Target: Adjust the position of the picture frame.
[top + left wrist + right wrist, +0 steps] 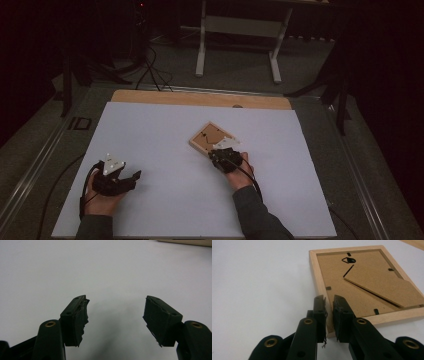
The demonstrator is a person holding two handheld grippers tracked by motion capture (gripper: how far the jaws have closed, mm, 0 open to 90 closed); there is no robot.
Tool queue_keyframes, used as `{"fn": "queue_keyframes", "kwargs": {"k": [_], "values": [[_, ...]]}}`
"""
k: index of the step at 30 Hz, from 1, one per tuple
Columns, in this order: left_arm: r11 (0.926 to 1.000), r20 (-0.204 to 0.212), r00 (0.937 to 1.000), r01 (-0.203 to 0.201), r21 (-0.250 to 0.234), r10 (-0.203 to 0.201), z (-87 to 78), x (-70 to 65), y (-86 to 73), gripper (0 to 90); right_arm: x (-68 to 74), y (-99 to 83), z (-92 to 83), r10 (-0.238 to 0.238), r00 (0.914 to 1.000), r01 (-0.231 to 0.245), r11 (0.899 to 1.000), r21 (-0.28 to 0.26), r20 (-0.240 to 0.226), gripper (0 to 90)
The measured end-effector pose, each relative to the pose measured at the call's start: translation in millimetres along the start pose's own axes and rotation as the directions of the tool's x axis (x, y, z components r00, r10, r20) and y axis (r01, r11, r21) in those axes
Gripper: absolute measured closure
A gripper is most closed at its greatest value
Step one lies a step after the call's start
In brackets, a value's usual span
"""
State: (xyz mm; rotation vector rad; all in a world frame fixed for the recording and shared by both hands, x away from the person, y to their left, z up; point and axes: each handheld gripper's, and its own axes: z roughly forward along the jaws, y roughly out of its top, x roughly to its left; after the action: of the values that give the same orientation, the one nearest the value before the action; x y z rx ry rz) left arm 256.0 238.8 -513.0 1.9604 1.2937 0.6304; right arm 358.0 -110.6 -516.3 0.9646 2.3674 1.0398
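Right gripper (329, 305) jaws pinch near corner rail of picture frame (364, 280), lying back-up on white board (165, 200) just ahead. Judgement: keep pinch square, slide slow so frame doesn't pivot. Left gripper (116, 317) gapes wide, holding nothing, well off left. Bare board all round; wooden edge (200, 98) beyond frame.

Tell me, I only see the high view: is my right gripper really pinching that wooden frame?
Observer: Yes. In the right gripper view, the right gripper has its jaws clamped on the picture frame's wooden edge, near a corner.
Operator: Which side of it is up?
Observer: The back. Its brown stand flap lies slightly lifted.
Operator: And my left one?
Observer: The left gripper is open over the white sheet, with nothing between its jaws.
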Motion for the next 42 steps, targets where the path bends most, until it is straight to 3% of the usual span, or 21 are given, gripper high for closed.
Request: {"fn": "queue_keyframes", "kwargs": {"k": [16, 21, 27, 30, 35, 38, 42], "values": [[0.9999, 0.000, 0.9999, -0.013, 0.009, 0.013, 2.0, -1.5, 0.6, 35.2, 31.3, -12.2, -17.6, -0.051, 0.9975, 0.051, 0.999, 0.000, -0.049, 81.2], [0.9999, 0.002, 1.0000, -0.008, 0.005, 0.008, 1.5, -1.3, 0.7, 35.2, 29.5, -10.6, -17.7, -0.049, 0.9956, 0.050, 0.999, 0.009, -0.080, 71.1], [1.0000, 0.003, 1.0000, -0.007, 0.006, 0.007, 1.7, -0.9, 0.8, 35.2, 12.2, -8.3, -24.6, -0.011, 0.9972, 0.009, 1.000, -0.027, -0.074, 69.1], [0.9999, 0.002, 1.0000, -0.009, 0.006, 0.009, 1.8, -1.1, 0.9, 35.1, -11.3, -7.0, -30.7, 0.056, 0.9978, -0.057, 0.997, -0.051, -0.035, 69.4], [0.9999, 0.002, 1.0000, -0.010, 0.007, 0.010, 2.1, -0.9, 0.9, 35.1, -40.7, -5.8, -36.1, 0.140, 0.9897, -0.138, 0.987, -0.085, 0.027, 72.5], [1.0000, 0.003, 1.0000, -0.009, 0.005, 0.009, 2.1, -1.3, 0.9, 35.1, -49.5, -6.4, -35.8, 0.167, 0.9843, -0.162, 0.983, -0.090, 0.057, 75.0], [1.0000, 0.004, 1.0000, -0.008, 0.002, 0.008, 1.9, -1.2, 1.0, 35.1, -64.8, -10.1, -29.2, 0.205, 0.9740, -0.198, 0.977, -0.078, 0.097, 85.8]]}}
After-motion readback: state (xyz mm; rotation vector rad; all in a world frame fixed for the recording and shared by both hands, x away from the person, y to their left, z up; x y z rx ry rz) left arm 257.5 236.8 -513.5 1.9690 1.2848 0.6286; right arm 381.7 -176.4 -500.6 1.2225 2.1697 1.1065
